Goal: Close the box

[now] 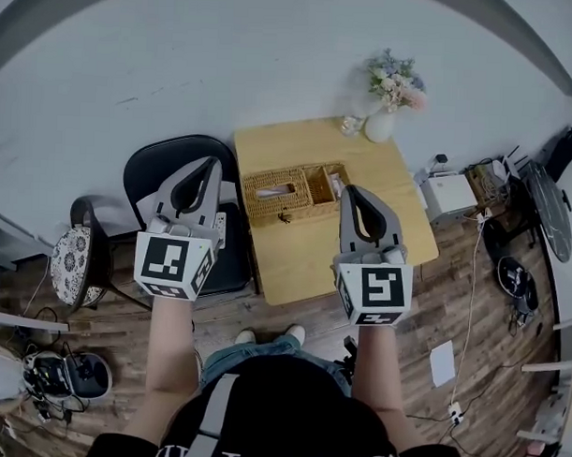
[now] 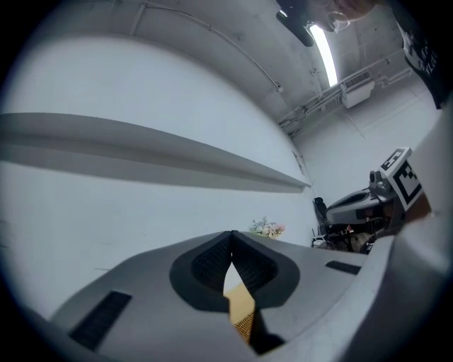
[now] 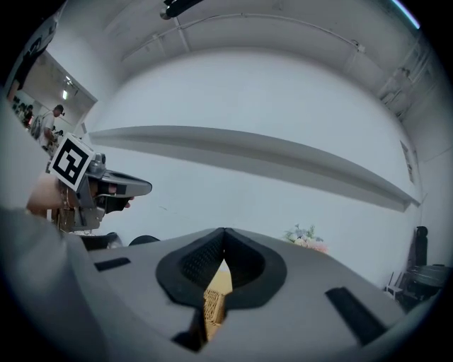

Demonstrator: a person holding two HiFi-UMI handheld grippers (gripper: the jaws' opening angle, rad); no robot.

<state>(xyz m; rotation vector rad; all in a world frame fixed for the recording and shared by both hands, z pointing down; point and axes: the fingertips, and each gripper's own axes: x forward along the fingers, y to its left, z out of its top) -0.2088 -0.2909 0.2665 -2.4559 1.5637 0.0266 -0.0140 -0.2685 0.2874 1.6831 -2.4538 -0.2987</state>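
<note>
Step in hand: approach; both tools are hovering clear of the box (image 1: 292,195), and closing is apparently not yet begun.
Box: it is sitting on the table (image 1: 360,249), its right end seemingly lying open.
Left tool (image 1: 211,162): it is hanging left of the box, pointing level, jaws pressed together on nothing.
Right tool (image 1: 351,191): it is hovering by the box's right end, level, jaws together and empty.
Next move: likely lowering toward the box and finding its lid.
</note>
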